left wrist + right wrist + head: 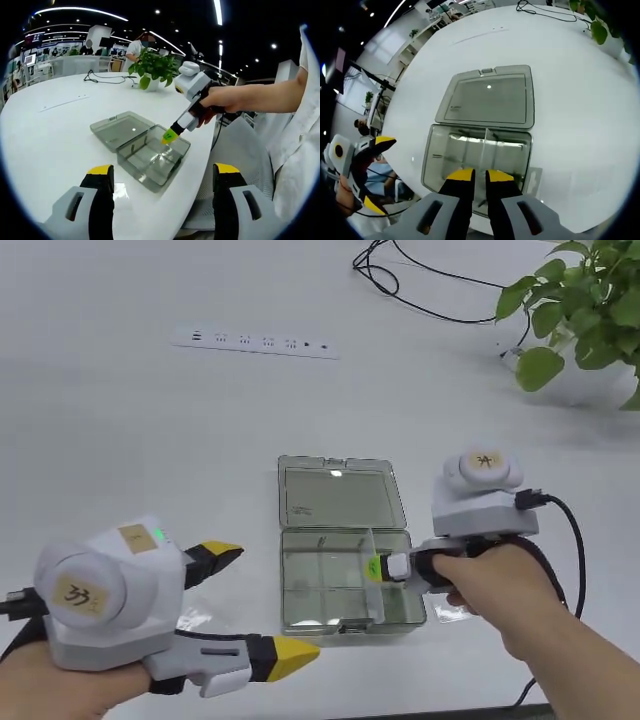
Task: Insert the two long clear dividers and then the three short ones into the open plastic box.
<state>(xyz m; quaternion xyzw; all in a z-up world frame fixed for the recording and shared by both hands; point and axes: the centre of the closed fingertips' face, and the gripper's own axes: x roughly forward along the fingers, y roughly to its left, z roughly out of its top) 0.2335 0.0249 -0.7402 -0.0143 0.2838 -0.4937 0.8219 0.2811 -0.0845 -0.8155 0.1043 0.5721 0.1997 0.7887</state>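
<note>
R gripper (377, 568) nrly closed, pinching what looks like a clear divider (484, 150) upright in the open box (285, 585) on desk (150, 440), long axis straight ahead twd lid (340, 495); L gripper (260, 600) wide, empty, off box's left.

Left jaws spread, right jaws pinched.
The left hand-held gripper (258, 605) sits low at the left and points right, its yellow-tipped jaws wide apart. The right hand (490, 585) holds the right hand-held gripper (375, 568), with the forearm (575, 660) reaching in from the lower right. It points left and down, jaws drawn almost together.
</note>
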